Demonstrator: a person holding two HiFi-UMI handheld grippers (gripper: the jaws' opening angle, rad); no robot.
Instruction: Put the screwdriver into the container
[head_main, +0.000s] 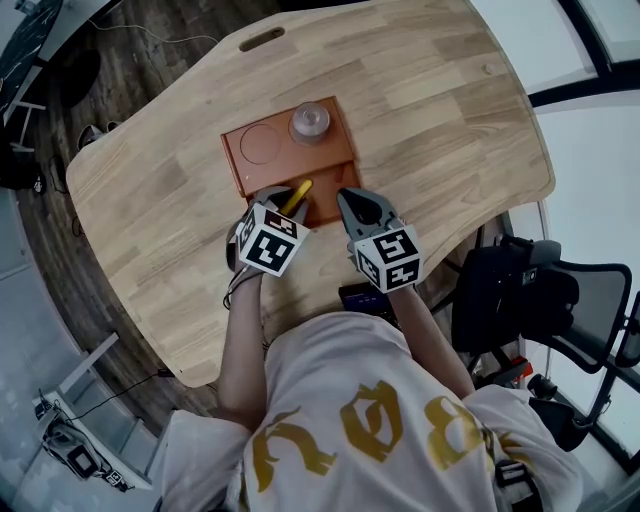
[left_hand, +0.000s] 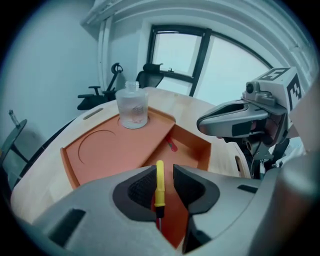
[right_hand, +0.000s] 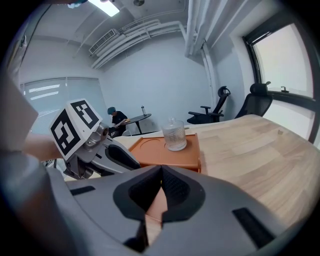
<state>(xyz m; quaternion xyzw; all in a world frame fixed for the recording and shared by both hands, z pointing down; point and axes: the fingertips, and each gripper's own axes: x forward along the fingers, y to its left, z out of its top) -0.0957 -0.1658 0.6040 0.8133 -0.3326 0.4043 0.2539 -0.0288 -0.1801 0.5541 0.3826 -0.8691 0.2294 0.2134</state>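
A yellow-handled screwdriver (head_main: 297, 195) (left_hand: 159, 182) lies between the jaws of my left gripper (head_main: 283, 202) (left_hand: 164, 172), over the sunken compartment (left_hand: 192, 145) of the orange tray (head_main: 240, 160) (left_hand: 115, 150). The handle rests against the left pad, and a gap of orange shows between it and the right pad, so the jaws stand open around it. My right gripper (head_main: 352, 200) (right_hand: 161, 172) hovers shut just right of the tray's near corner with nothing in it. In the right gripper view the left gripper (right_hand: 125, 160) sits at the left.
A clear glass bottle (head_main: 310, 121) (left_hand: 132, 111) (right_hand: 175, 135) stands on the tray's far right corner, beside a round recess (head_main: 262, 143). A small red item (left_hand: 171, 145) lies in the compartment. The tray sits on a wooden table (head_main: 440, 110). A black office chair (head_main: 540, 290) stands at my right.
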